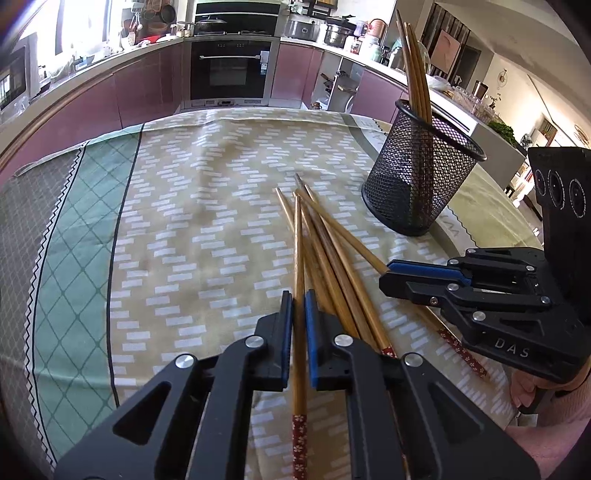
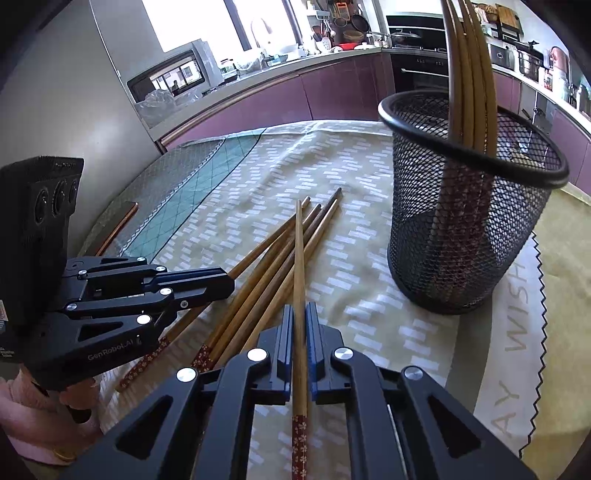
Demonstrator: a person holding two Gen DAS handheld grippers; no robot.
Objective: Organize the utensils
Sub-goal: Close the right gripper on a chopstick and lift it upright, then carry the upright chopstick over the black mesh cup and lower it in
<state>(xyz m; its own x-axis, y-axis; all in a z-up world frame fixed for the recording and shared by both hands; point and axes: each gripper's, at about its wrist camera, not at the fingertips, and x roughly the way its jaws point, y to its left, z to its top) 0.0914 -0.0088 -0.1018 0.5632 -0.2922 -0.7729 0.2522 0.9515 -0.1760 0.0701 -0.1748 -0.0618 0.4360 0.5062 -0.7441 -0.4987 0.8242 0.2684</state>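
Both held chopsticks, one [image 1: 298,258] in the left tongs [image 1: 299,306] and one [image 2: 300,266] in the right tongs [image 2: 299,321], run off the bottom edge. The upright chopsticks [image 2: 469,55] in the mesh cup [image 2: 461,240] are cut off at the top. Countertop clutter [image 1: 147,33] is too small to identify. Only fingertips [image 1: 524,395] show beneath the right tongs' body.
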